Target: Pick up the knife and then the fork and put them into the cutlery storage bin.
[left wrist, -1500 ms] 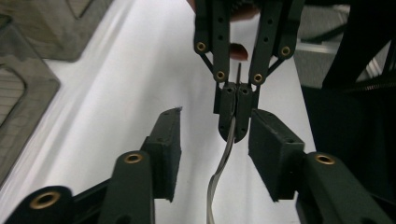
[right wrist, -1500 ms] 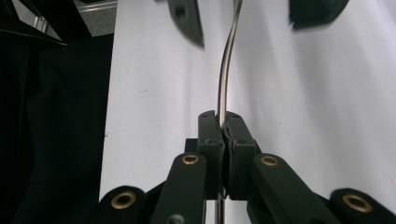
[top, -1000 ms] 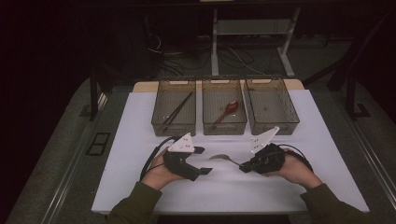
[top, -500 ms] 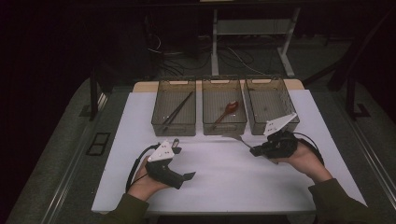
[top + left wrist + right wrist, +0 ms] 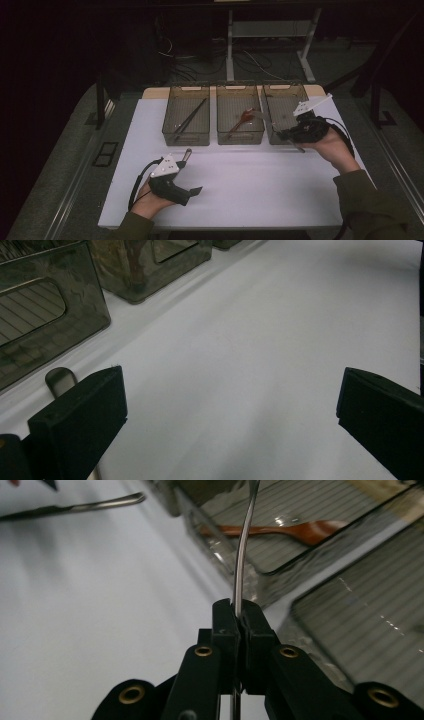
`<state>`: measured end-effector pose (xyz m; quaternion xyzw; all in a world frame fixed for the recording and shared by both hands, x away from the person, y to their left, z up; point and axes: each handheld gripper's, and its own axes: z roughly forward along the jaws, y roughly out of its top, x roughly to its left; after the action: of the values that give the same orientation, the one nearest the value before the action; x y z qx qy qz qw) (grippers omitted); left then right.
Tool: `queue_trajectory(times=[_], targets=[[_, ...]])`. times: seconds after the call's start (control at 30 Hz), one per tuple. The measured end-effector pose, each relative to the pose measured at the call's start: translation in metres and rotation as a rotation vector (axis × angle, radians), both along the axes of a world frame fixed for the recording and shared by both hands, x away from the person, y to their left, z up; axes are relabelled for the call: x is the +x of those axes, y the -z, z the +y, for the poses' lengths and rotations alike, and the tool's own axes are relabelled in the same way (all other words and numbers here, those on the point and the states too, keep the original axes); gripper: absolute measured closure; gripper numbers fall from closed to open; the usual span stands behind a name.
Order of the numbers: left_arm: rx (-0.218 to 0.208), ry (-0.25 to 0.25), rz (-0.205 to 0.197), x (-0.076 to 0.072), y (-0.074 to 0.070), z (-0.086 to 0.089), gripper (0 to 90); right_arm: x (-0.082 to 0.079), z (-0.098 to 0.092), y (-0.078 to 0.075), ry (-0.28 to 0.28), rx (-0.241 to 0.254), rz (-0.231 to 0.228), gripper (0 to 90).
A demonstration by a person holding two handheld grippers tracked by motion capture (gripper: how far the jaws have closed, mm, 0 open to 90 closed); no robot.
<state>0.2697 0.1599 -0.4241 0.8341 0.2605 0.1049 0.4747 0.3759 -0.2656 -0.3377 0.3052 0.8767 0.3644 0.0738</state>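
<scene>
My right gripper [image 5: 281, 134] [image 5: 239, 615] is shut on the thin handle of a metal utensil [image 5: 261, 118] [image 5: 242, 555]. It is held above the front of the gap between the middle bin [image 5: 240, 141] and the right bin [image 5: 286, 100]. My left gripper [image 5: 191, 172] [image 5: 230, 410] rests low over the white mat at the front left. Its jaws have just been opening and stand wide, with only mat between them. A second metal utensil [image 5: 60, 380] [image 5: 75, 507] lies on the mat beside the left jaw.
Three clear bins line the back of the white mat [image 5: 260, 185]. The left bin [image 5: 186, 142] holds dark chopsticks [image 5: 191, 119], and a reddish wooden spoon [image 5: 243, 119] [image 5: 295, 530] lies in the middle one. Dark floor and cables surround the table.
The right gripper lifted the metal utensil and carried it back and right to the bins. The left gripper drew away to the front left and its jaws spread wide.
</scene>
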Motion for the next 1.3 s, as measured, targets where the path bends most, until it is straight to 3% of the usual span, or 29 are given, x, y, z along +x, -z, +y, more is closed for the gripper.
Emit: queue_trajectory(times=[0.33,0.53,0.77,1.03,1.3], targets=[[-0.003,0.006,-0.002,0.0,0.0,-0.001,0.0,0.037,-0.023,-0.017,0.154,0.014,-0.029,87.0],[-0.004,0.009,-0.004,0.0,0.0,-0.001,0.0,0.06,-0.037,-0.011,0.252,0.013,-0.03,87.0],[-0.004,0.017,0.001,0.0,0.0,0.0,0.0,0.081,-0.047,0.006,0.33,-0.002,-0.009,87.0],[-0.004,0.025,0.008,0.0,0.001,0.0,0.0,0.095,-0.049,0.026,0.361,-0.05,0.019,86.9],[-0.002,0.029,0.007,-0.001,0.001,-0.001,0.0,0.099,-0.052,0.045,0.369,-0.091,0.066,86.8]])
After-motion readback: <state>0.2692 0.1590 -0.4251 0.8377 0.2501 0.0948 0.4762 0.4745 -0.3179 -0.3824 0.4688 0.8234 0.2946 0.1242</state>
